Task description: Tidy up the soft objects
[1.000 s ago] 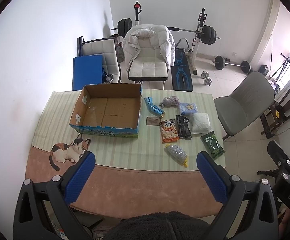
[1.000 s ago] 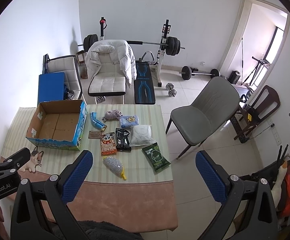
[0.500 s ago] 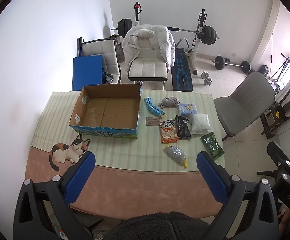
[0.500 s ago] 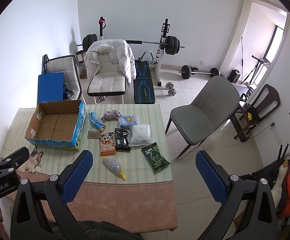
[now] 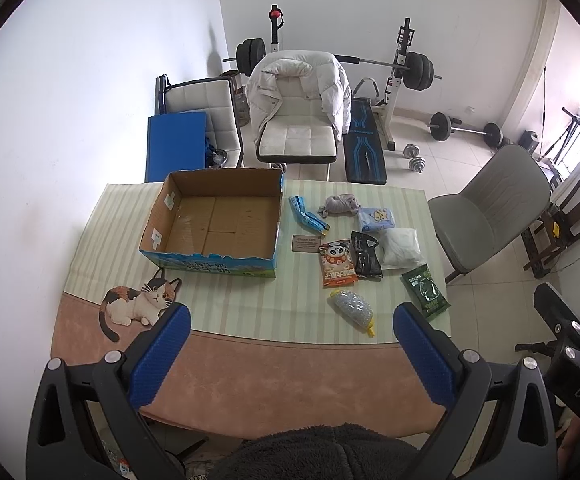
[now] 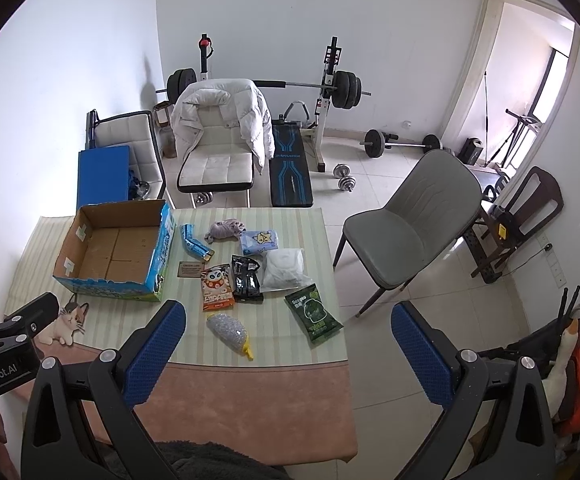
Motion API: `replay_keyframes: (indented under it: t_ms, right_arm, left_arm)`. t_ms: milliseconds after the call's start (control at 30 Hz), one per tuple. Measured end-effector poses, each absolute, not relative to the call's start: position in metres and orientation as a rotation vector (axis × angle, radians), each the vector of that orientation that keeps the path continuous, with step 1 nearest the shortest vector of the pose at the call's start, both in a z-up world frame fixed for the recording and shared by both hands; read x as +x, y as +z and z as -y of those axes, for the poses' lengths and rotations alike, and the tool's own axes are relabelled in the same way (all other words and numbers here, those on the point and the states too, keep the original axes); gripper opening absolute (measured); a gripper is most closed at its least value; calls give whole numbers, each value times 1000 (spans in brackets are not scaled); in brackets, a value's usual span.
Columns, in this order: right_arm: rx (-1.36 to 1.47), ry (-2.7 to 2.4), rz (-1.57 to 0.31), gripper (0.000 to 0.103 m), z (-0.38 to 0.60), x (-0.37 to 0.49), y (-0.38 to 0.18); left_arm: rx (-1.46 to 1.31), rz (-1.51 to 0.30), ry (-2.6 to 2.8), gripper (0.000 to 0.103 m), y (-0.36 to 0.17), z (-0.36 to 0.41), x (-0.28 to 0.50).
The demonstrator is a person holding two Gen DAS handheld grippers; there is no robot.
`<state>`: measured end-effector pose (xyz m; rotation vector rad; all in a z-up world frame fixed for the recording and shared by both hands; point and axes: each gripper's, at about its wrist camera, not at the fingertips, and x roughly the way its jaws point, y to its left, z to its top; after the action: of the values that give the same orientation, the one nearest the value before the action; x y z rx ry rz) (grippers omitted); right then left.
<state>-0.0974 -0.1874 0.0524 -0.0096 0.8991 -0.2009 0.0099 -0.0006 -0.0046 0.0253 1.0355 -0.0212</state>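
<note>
Ahead of my wide-open right tongs (image 6: 287, 344) lies the mesh pouch (image 6: 227, 330), slanting; left tongs (image 5: 292, 350) gape farther off.

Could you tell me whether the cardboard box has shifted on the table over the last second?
No. The cardboard box sits where it was, its near edge still just beyond the cat print.

Ahead of both wide-open claws, bare table (image 5: 249, 364); further on, cardboard box (image 5: 213, 224) ahead-left and packets (image 5: 354, 256) ahead-right crowd things.
</note>
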Motion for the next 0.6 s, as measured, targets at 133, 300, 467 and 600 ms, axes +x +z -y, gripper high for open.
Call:
replay_keyframes:
  t_ms: [133,300,467,600]
  right_arm:
    - [18,-204,-906,103,191,-91,50]
    - [-6,-260,-930,103,218,-64,23]
    - [-37,-181,-1086,103,254,-7,-50]
    - [-9,-110,-1258,103,280,46,-138]
  left_arm:
    - [20,-1049,-18,103,-11,4,22]
    - [-23,-1086,0,103,-49,9,72]
    - [50,-1225,-42,103,-119,34,130]
    - [37,-1388,-64,103,-198,53,184]
